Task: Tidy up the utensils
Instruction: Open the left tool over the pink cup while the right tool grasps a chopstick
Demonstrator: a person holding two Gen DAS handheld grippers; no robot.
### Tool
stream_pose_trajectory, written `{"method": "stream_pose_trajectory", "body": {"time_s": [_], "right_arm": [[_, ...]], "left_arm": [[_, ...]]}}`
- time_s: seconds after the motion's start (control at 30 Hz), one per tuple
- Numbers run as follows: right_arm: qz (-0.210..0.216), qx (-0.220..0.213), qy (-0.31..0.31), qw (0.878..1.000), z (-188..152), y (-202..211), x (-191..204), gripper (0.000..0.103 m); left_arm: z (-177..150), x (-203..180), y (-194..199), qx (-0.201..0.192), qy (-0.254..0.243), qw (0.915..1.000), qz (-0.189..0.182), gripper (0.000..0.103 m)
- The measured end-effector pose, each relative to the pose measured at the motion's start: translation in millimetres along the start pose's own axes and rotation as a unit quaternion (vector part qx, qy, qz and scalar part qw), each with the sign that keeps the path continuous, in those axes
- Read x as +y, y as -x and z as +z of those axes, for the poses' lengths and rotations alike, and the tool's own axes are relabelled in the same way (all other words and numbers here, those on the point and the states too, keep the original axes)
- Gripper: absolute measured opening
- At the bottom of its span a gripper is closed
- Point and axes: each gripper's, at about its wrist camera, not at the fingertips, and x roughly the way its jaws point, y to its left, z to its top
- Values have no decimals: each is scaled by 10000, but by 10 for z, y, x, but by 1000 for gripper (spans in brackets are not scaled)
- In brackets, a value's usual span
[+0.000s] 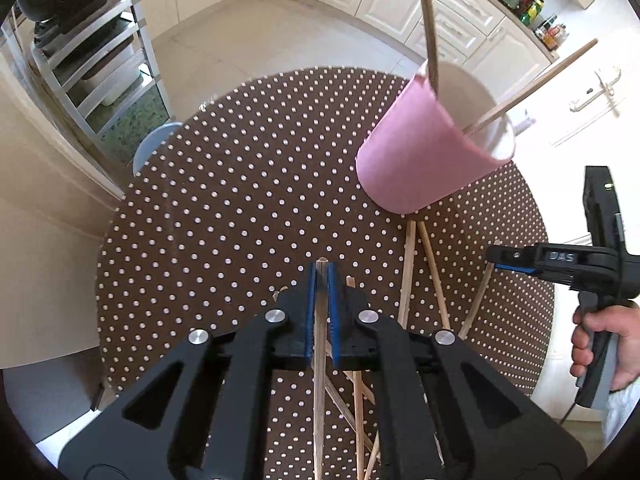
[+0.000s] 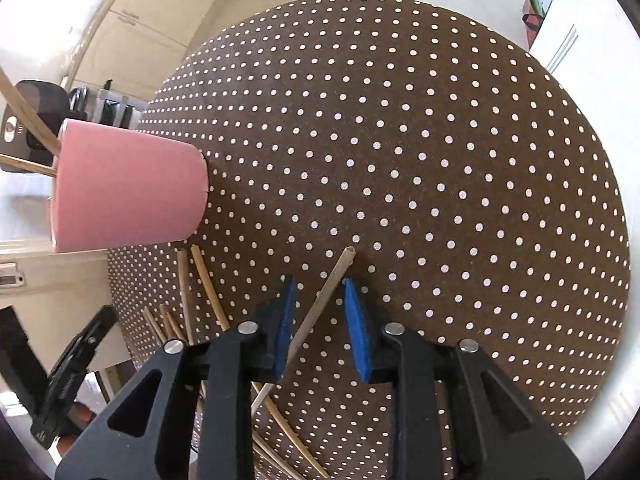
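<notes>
Right claw straddles a chopstick amid open tablecloth.

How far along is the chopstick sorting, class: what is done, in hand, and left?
Done: two chopsticks stand in the pink cup. In hand: the left gripper is shut on one chopstick; the right gripper has another stick between its pads, not yet pinched. Left: several loose chopsticks on the dotted table.
</notes>
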Motion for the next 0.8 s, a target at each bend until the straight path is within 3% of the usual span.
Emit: {"method": "stream_pose_trajectory", "body": {"time_s": [0.23,0.37,0.5,0.8], "right_arm": [[-517,-106,363,9979,5,-102,267,13],[-361,-214,222,9989,-73,-115,236,6],[-36,-312,88,9995,-144,-51,185,5],[387,-981,585,9927,-433,509,568,5]], "left_arm": [[-56,-35,267,-267,11,9996,6,6],[-103,-32,403,-371,18,9993,-10,6],[-152,-77,604,-537,-38,9985,-62,6],[-205,-189,1074,-914,-278,9952,-212,6]]}}
